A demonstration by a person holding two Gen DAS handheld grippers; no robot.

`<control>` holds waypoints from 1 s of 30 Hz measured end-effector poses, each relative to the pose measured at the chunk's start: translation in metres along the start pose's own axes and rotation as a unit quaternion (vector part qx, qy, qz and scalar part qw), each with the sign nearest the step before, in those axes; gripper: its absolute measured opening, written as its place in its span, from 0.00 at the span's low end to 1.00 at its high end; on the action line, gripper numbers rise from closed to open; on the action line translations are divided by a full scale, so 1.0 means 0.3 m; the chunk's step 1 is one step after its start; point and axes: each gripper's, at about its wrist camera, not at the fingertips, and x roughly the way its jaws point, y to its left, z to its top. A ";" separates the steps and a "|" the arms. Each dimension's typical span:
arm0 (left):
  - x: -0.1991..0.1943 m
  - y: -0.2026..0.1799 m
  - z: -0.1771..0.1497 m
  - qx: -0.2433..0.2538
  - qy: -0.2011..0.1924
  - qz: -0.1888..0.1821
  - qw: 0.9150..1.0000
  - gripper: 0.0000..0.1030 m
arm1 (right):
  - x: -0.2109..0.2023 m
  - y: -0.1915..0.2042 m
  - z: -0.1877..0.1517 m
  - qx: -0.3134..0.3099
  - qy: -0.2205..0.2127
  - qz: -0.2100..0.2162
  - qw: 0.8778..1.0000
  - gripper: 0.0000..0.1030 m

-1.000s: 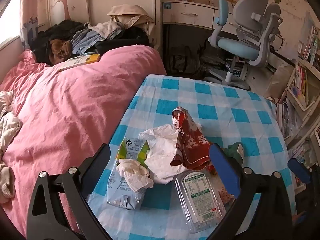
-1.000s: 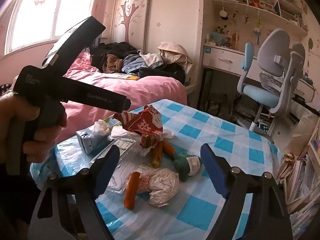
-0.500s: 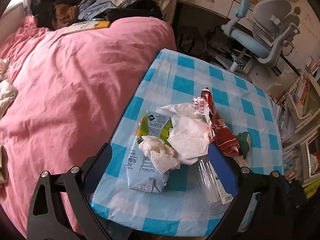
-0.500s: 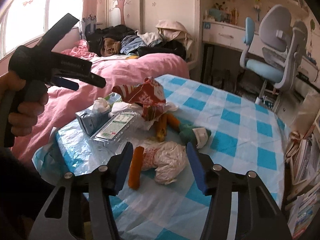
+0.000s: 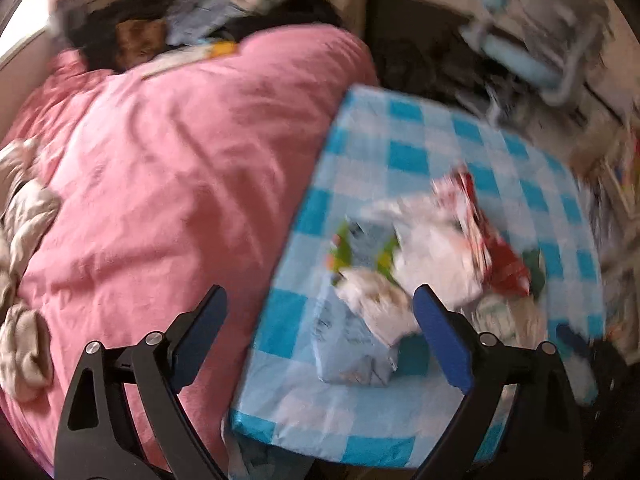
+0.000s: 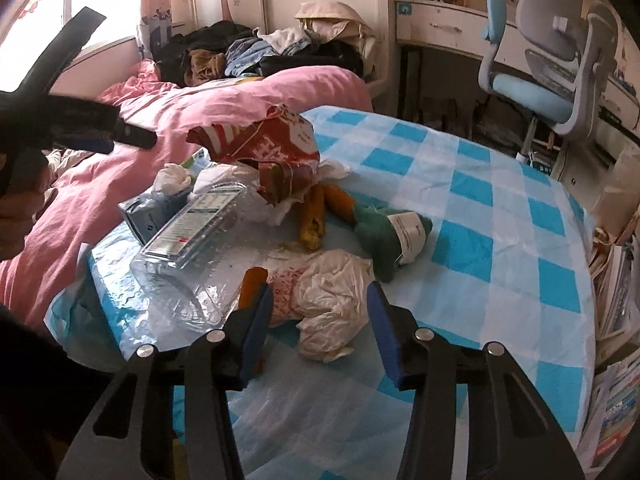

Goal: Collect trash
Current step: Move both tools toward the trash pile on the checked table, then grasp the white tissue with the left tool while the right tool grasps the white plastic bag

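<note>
Trash lies piled on a table with a blue checked cloth (image 6: 480, 208): a red snack bag (image 6: 276, 148), a clear plastic box (image 6: 192, 224), a pale blue tissue pack (image 5: 352, 344), white paper (image 5: 432, 248), a crumpled white wrapper (image 6: 328, 300) and orange peels (image 6: 314, 216). My right gripper (image 6: 320, 328) is open, its jaws on either side of the crumpled wrapper without gripping it. My left gripper (image 5: 320, 332) is open and empty, above the table's left edge, near the tissue pack. It also shows at the left of the right wrist view (image 6: 100, 136).
A pink bed (image 5: 160, 184) with clothes heaped at its head lies left of the table. A blue and grey desk chair (image 6: 544, 80) and a desk stand behind. Shelves of books (image 6: 616, 280) line the right. A green stuffed toy (image 6: 384, 236) lies on the cloth.
My left gripper has swung left toward the bed, its view now blurred. My right gripper has narrowed somewhat and moved in around the crumpled wrapper.
</note>
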 end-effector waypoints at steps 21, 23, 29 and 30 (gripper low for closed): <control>0.127 -0.085 0.012 0.078 0.038 0.073 0.994 0.81 | 0.031 -0.051 0.012 0.026 0.020 0.019 0.999 0.28; 0.127 -0.087 0.023 0.078 0.039 0.072 0.994 0.76 | 0.034 -0.056 0.013 0.028 0.022 0.020 0.999 0.29; 0.124 -0.059 0.033 0.050 0.039 0.036 0.997 0.20 | 0.011 -0.054 0.008 0.025 0.015 0.023 0.999 0.25; 0.115 -0.055 0.035 0.044 0.034 0.029 0.998 0.15 | -0.001 -0.054 0.010 0.024 0.010 0.022 0.999 0.24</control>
